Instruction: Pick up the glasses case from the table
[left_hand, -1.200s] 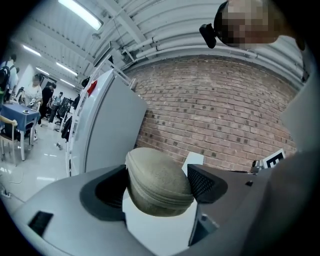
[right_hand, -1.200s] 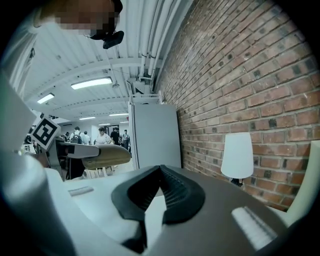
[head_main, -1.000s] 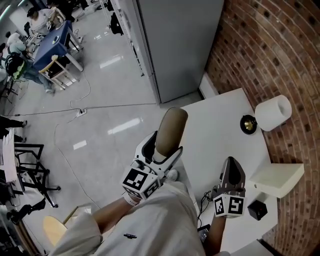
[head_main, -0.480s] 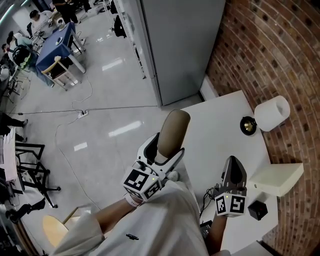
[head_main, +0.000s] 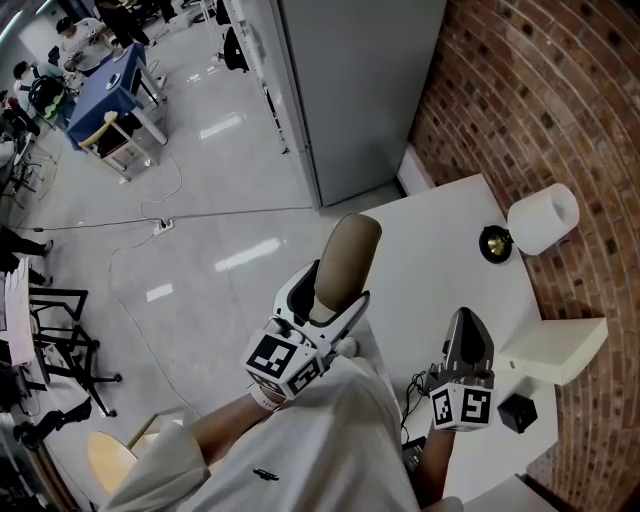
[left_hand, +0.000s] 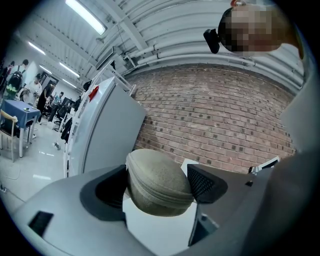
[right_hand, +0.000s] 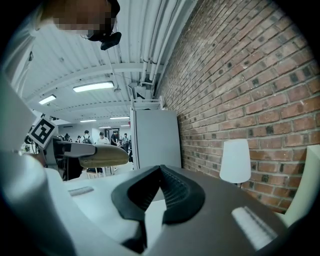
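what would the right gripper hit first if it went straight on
Likely the grey cabinet beyond the table, though depth is unclear. The right gripper aims along the tabletop, with the roll off to its right.

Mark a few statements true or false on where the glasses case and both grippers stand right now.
1. The left gripper has its jaws closed on the glasses case. True.
2. The glasses case lies flat on the table. False: it is held up off the table in the left gripper's jaws.
3. The right gripper is holding the white roll. False: its jaws are together with nothing between them, and the roll stands at the far corner by the brick wall.
4. A small black cube sits on the table beside the right gripper. True.
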